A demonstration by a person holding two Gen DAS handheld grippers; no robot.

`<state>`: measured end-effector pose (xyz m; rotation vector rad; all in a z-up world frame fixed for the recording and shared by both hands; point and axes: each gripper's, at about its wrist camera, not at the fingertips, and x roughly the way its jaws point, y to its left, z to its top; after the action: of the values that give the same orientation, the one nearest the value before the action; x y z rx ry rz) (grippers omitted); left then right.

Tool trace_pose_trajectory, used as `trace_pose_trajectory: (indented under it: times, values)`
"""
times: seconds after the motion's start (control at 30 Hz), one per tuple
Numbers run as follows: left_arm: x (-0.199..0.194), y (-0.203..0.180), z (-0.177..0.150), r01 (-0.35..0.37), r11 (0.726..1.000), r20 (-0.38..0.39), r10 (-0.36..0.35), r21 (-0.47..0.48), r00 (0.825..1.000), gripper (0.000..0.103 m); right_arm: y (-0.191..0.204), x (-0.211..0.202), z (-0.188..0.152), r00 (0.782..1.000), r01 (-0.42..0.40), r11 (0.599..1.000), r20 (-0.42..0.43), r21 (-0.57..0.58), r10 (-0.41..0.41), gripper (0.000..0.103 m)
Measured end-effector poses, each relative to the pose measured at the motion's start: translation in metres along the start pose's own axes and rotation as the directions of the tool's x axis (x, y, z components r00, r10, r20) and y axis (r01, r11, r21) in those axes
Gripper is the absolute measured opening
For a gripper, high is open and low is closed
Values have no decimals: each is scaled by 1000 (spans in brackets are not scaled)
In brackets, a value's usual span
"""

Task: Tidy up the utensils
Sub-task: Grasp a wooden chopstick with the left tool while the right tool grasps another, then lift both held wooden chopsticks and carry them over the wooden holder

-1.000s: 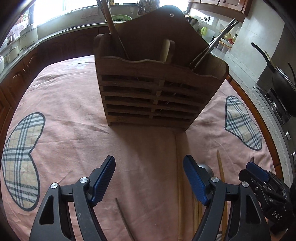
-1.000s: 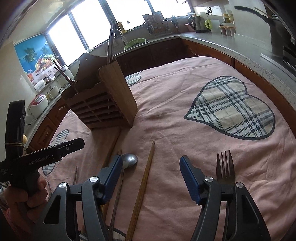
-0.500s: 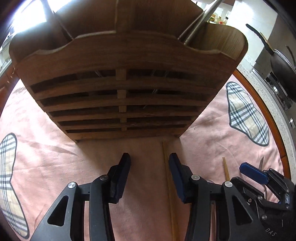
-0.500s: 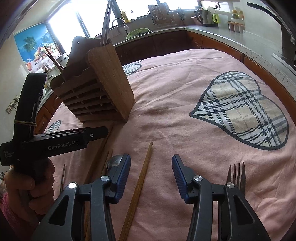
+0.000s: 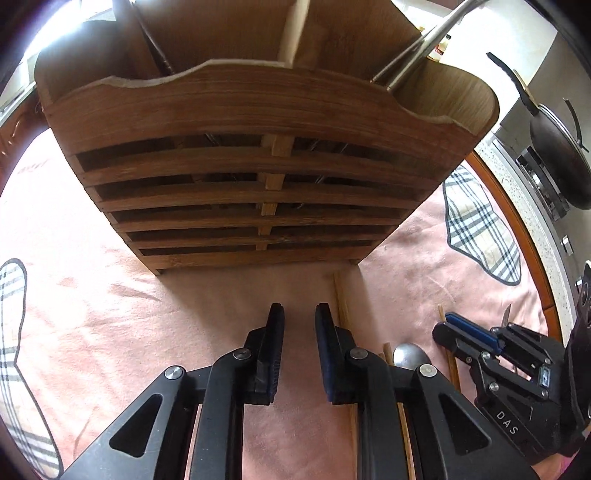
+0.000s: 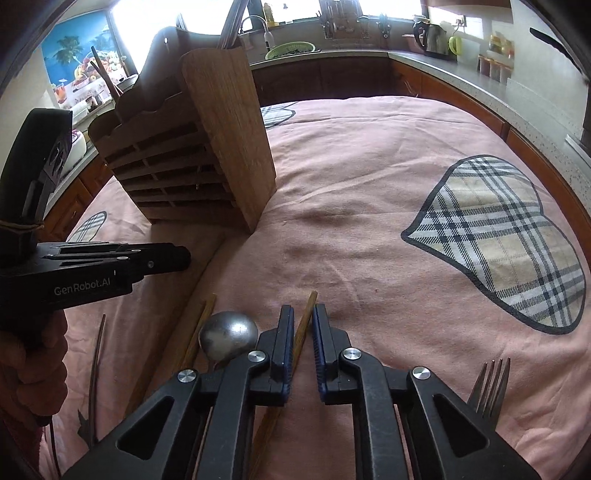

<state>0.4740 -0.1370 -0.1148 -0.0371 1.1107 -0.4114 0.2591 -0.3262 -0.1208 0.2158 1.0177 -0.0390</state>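
A slatted wooden utensil holder [image 5: 258, 155] stands on the pink cloth, with metal utensils [image 5: 417, 48] in its right compartment; it also shows in the right wrist view [image 6: 207, 147]. My left gripper [image 5: 298, 314] is nearly shut and empty, close in front of the holder's base. My right gripper [image 6: 303, 314] has closed around a wooden chopstick [image 6: 306, 314] lying on the cloth, its jaws at the stick's sides. A metal spoon [image 6: 228, 334], more chopsticks [image 6: 201, 325] and a fork [image 6: 491, 387] lie near it.
The pink cloth with plaid hearts [image 6: 509, 236] covers the table. A dark thin utensil [image 6: 96, 365] lies at the left. A counter with a wok [image 5: 557, 155] runs along the right, and a kettle [image 6: 432, 35] stands behind.
Both grippers closed from wide open to nearly shut. The left moved forward to the holder's base. The right moved onto the wooden chopstick.
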Motion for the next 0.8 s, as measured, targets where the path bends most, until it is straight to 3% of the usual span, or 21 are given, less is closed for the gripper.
trace_pose_trajectory:
  times: [0.2,0.37,0.43,0.5,0.63,0.8]
  values:
    - [7,-19,5,17,1000,0,-17,21,1000,27,-13,-12,-9,999,-30,998,19,62,29,5]
    - [25,-40,5,-73,994,2,73,87,997,27,-23,-23,-14,998,-45,993,37,105,41,5]
    - [28,-45,3,-101,988,8,101,120,995,19,-25,-27,-15,998,-39,993,44,112,34,5]
    - [30,-48,1,-82,988,-1,83,129,997,6,-28,-32,-15,998,-40,992,52,122,34,5]
    - [15,-43,-4,-64,992,16,63,108,998,5,-30,-46,-13,996,-49,990,82,135,38,5]
    - [-35,-34,-23,3,998,87,-9,64,996,4,-22,-69,-9,990,-71,990,130,125,54,5]
